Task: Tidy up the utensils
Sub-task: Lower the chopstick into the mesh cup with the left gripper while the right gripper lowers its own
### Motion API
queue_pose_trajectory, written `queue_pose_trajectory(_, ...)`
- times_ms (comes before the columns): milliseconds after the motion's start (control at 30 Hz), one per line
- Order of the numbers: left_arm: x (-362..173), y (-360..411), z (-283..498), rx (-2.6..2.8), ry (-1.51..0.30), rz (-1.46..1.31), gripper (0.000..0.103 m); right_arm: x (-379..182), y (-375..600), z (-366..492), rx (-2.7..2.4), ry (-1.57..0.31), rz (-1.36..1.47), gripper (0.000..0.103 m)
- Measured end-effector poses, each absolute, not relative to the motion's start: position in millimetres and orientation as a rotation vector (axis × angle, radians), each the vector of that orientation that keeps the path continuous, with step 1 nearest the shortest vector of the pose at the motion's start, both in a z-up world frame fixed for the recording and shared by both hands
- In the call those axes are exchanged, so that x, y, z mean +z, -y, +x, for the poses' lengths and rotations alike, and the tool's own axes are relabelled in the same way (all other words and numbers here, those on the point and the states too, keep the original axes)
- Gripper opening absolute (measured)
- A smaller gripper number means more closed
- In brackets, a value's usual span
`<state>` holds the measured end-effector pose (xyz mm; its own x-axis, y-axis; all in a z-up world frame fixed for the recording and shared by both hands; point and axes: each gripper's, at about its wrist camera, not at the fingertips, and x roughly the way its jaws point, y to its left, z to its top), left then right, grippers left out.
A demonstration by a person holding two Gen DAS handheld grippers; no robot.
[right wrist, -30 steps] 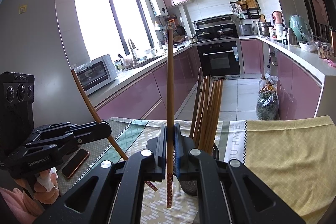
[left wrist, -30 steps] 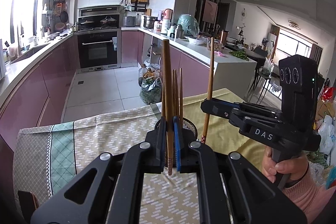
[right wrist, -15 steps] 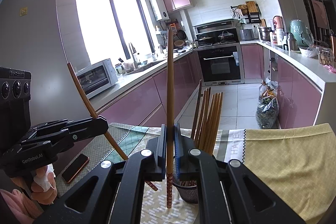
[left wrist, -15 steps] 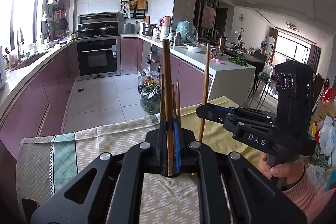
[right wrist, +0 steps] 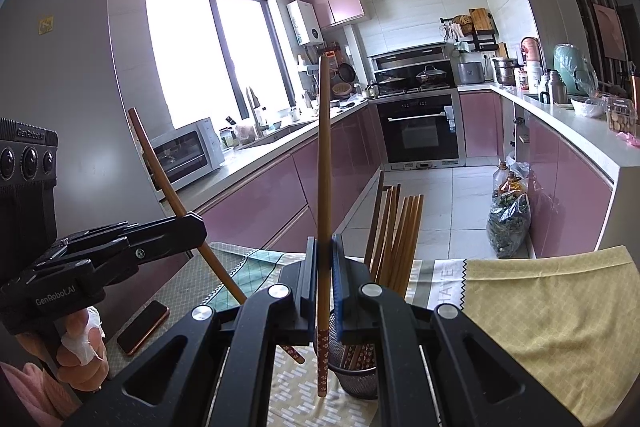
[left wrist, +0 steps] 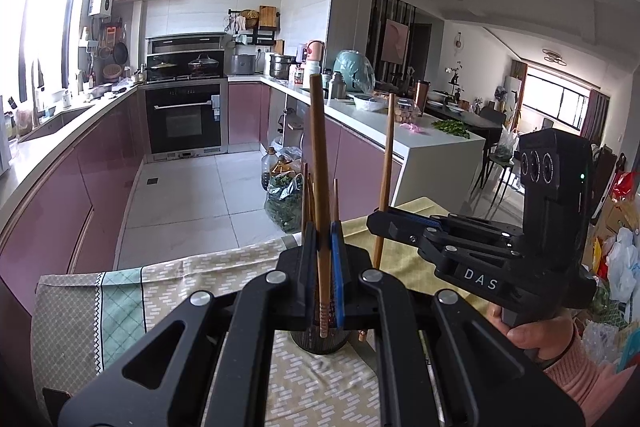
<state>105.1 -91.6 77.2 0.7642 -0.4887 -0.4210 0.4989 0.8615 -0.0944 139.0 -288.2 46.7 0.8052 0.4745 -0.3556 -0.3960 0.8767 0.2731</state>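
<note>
Two hand-held grippers each clamped a single wooden chopstick over a dark mesh holder (right wrist: 356,367) on a cloth-covered table (right wrist: 540,307) in a pink-fronted kitchen. The left gripper (left wrist: 324,267) had its jaws closed on the left chopstick (left wrist: 319,163), whose long axis ran close to vertical, blunt end up and patterned tip down at the holder's mouth. From the right wrist view that same stick leaned, its top tilted away to the left and its tip angled down toward the holder. The right gripper (right wrist: 325,275) had its jaws closed on the right chopstick (right wrist: 324,155), upright, its patterned tip hanging just beside the holder's near rim, outside the mesh as far as that view showed. A bundle of chopsticks (right wrist: 396,231) already stood in the holder, fanned slightly and leaning right. A phone (right wrist: 143,327) lay flat on the table near the person's left hand (right wrist: 80,359); the right hand (left wrist: 536,335), in a pink sleeve, gripped the other handle. Compared with a second earlier, both sticks kept their orientation and both grips were unchanged, while the holder sat lower in each view and the left chopstick's tip appeared nearer its opening
</note>
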Motion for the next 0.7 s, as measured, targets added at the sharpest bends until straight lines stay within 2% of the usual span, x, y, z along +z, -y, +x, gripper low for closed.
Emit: queue_pose_trajectory(700,78,100,115,-0.529,-0.445,0.026,0.007,53,287,143,0.459,-0.416,0.188,0.006)
